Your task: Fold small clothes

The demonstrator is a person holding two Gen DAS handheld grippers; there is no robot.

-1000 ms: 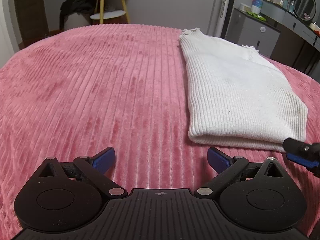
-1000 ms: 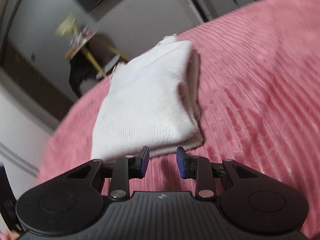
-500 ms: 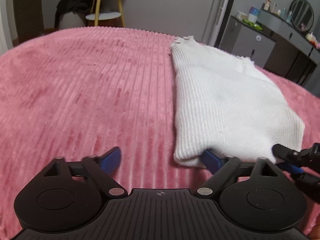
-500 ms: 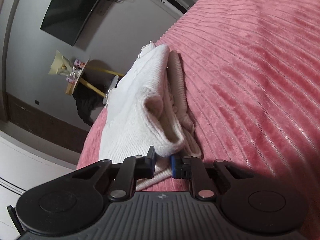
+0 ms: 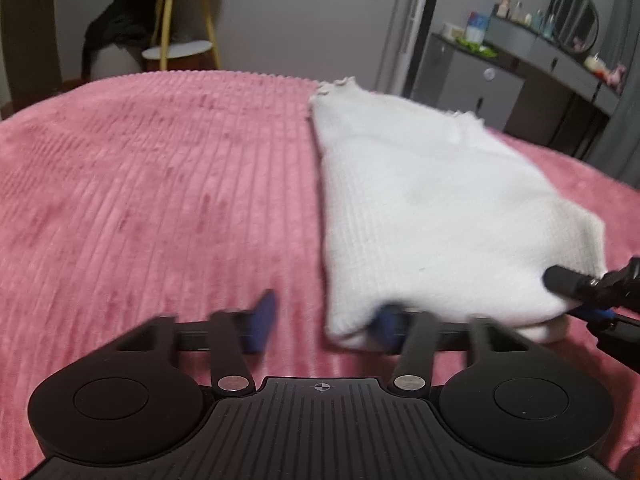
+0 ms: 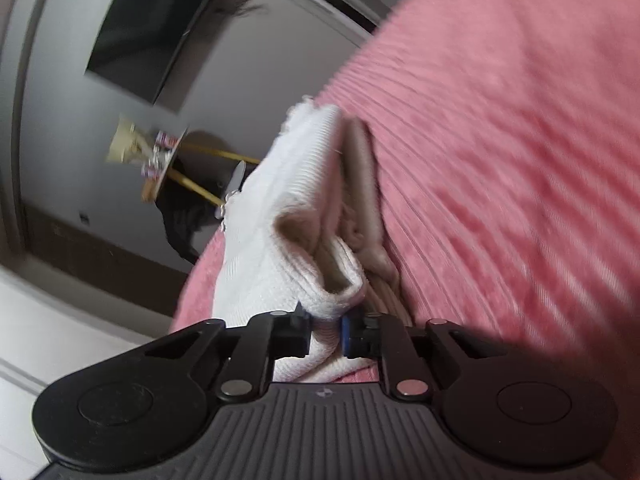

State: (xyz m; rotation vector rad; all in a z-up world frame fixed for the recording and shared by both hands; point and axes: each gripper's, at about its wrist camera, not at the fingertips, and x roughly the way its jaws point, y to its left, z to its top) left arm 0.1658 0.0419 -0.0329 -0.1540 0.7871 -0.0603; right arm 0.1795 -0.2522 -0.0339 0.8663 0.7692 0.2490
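Observation:
A folded white ribbed sweater (image 5: 432,208) lies on the pink ribbed bedspread (image 5: 160,200). My left gripper (image 5: 326,322) is open at the sweater's near left corner; its right finger sits under the fabric edge, its left finger (image 5: 262,322) on the bedspread beside it. My right gripper (image 6: 326,330) is shut on the sweater's near right corner (image 6: 320,292) and lifts it off the bed; it also shows in the left wrist view (image 5: 588,284). The sweater's folded layers (image 6: 360,200) gape open behind the grip.
A yellow-legged side table (image 5: 180,24) with dark clothing draped beside it stands past the bed's far edge. A grey dresser (image 5: 520,72) with bottles and a round mirror is at the far right. A dark screen (image 6: 160,28) hangs on the wall.
My left gripper's fingers have drawn closer together at the sweater's left corner. My right gripper has closed on the right corner and lifted it slightly.

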